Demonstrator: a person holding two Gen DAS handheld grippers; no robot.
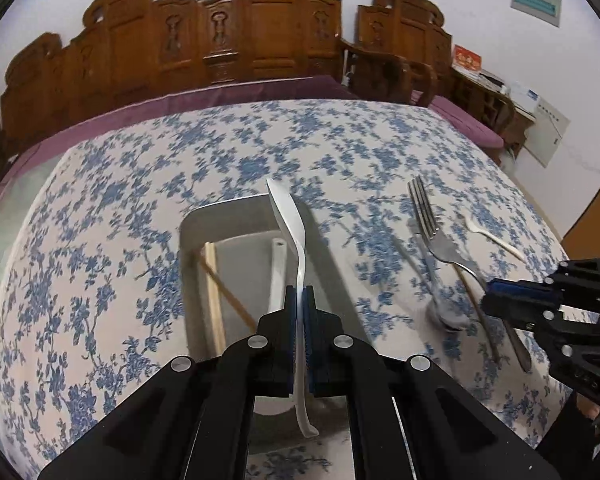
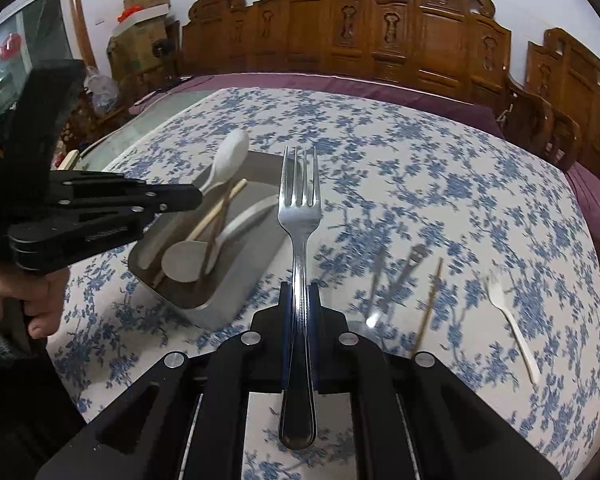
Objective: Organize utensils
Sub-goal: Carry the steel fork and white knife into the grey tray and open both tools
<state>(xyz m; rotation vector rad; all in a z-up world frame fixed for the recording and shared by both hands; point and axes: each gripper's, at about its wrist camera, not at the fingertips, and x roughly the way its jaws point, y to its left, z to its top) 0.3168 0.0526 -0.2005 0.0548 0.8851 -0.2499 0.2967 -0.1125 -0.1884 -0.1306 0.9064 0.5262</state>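
utensils sit split: the left tool [image 1: 299,300] clamps a white spoon [image 1: 286,216] above the metal tray [image 1: 192,232] at frame centre, while the right tool [image 2: 300,300] clamps a steel fork [image 2: 299,204] over the counter [image 2: 440,184].

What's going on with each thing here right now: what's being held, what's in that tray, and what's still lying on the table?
Left gripper: shut on the white spoon.
White spoon: held up over the tray.
Right gripper: shut on the metal fork.
Metal fork: held, tines pointing away.
Tray: on the table, holding white spoons and chopsticks.
White plastic fork: lying loose on the tablecloth.
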